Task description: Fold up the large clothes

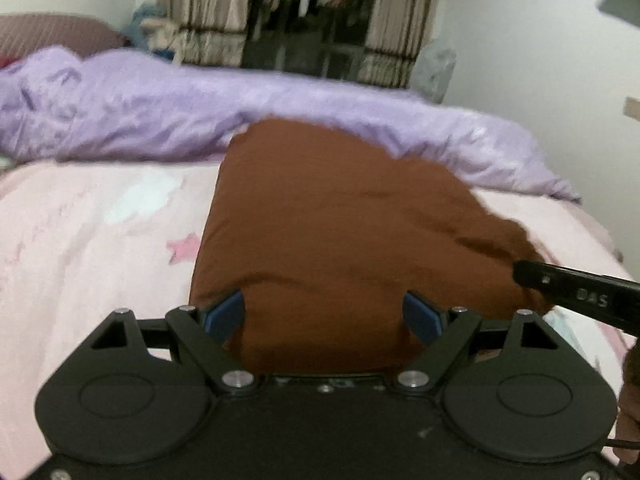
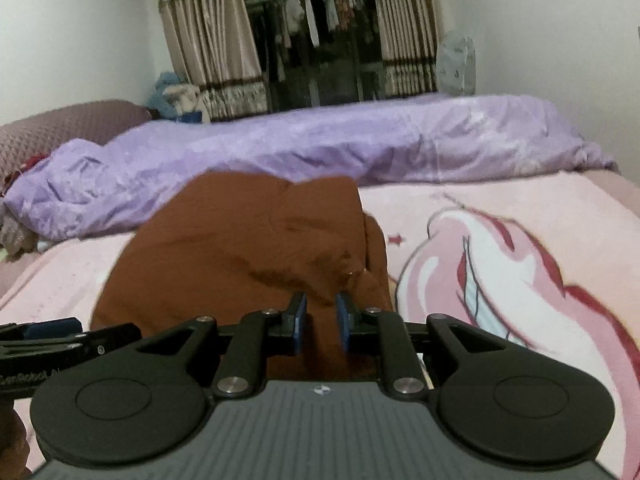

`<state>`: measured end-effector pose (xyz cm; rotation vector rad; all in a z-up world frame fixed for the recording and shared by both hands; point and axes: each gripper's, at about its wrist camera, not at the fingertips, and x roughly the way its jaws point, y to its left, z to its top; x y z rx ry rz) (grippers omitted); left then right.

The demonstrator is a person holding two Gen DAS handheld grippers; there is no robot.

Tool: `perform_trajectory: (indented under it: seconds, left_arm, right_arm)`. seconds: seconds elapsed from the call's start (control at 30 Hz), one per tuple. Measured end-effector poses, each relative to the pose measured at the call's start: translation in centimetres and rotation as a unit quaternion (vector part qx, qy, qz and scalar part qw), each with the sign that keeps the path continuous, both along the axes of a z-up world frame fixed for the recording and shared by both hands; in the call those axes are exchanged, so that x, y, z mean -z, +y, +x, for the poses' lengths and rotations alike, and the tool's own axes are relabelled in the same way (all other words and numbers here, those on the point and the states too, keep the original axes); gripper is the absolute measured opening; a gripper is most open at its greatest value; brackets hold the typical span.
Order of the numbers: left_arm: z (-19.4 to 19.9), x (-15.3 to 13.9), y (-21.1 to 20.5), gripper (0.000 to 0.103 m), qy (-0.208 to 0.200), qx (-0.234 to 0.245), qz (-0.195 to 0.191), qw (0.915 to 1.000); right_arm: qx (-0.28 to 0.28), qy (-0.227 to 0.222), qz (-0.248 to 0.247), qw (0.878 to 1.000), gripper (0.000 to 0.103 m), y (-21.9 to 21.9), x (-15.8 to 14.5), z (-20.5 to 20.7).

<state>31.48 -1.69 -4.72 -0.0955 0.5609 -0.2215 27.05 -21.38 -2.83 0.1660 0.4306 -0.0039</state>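
Observation:
A brown garment (image 1: 340, 232) lies partly folded on the pink bedspread (image 1: 88, 240). My left gripper (image 1: 324, 314) is open, its blue pads wide apart over the garment's near edge. My right gripper (image 2: 322, 322) has its blue pads close together on a bunched ridge of the brown garment (image 2: 240, 248) at its near right side. The right gripper's finger also shows in the left wrist view (image 1: 580, 296) at the garment's right edge. The left gripper shows at the left edge of the right wrist view (image 2: 52, 332).
A rumpled purple quilt (image 2: 320, 148) lies along the far side of the bed. A maroon pillow (image 2: 60, 128) sits far left. Curtains (image 2: 208, 40) and hanging clothes stand behind. The pink bedspread with a cartoon print (image 2: 500, 256) spreads to the right.

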Motion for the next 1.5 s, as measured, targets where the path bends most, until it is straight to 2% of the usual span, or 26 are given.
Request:
perform_trajectory:
  seconds: [0.17, 0.43, 0.63, 0.7, 0.8, 0.9, 1.03, 1.1, 1.2, 1.3, 1.5]
  left_arm:
    - [1.0, 2.2, 0.0, 0.088, 0.014, 0.001, 0.006, 0.9999]
    - [1.5, 1.9, 0.2, 0.088, 0.018, 0.011, 0.011, 0.9997]
    - [2.5, -1.9, 1.2, 0.086, 0.001, 0.014, -0.01, 0.9998]
    - [3.8, -3.3, 1.2, 0.086, -0.011, 0.007, -0.001, 0.9999]
    - [6.3, -4.7, 0.9, 0.086, -0.02, 0.001, 0.015, 0.9997]
    - [9.0, -5.0, 0.3, 0.086, -0.013, 0.001, 0.02, 0.9997]
    - [12.0, -3.6, -0.1, 0.086, 0.021, 0.005, 0.017, 0.9996]
    - [12.3, -2.8, -0.8, 0.086, 0.017, 0.003, 0.037, 0.9992]
    - [12.4, -2.2, -1.1, 0.086, 0.013, 0.009, 0.044, 0.9989]
    - [13.0, -1.7, -1.1, 0.089, 0.018, 0.005, 0.045, 0.9988]
    - [13.5, -0.9, -1.1, 0.091, 0.024, -0.003, 0.05, 0.9985]
  right_arm:
    - [-0.004, 0.028, 0.019, 0.999, 0.021, -0.7, 2.3, 1.3]
    - [-0.013, 0.025, 0.013, 1.0, 0.021, -0.8, 3.0, 1.2]
    - [-0.027, 0.009, 0.027, 0.999, 0.025, -1.1, -0.5, 1.0]
    - [-0.034, -0.005, 0.03, 0.999, 0.025, -1.1, -2.0, 1.6]
    - [-0.038, -0.025, 0.008, 0.999, 0.027, -0.5, -4.3, 3.6]
    - [-0.044, -0.021, 0.001, 0.999, 0.027, -0.2, -5.3, 6.8]
    - [-0.043, 0.016, -0.004, 0.999, 0.027, 0.2, -4.2, 10.7]
    - [-0.04, 0.041, -0.004, 0.998, 0.027, 0.2, -2.9, 12.1]
    - [-0.04, 0.063, 0.003, 0.997, 0.026, -0.1, -0.9, 13.2]
    - [-0.043, 0.071, 0.012, 0.996, 0.026, -0.3, 0.5, 13.7]
    - [-0.044, 0.067, 0.001, 0.997, 0.026, 0.1, 0.7, 13.5]
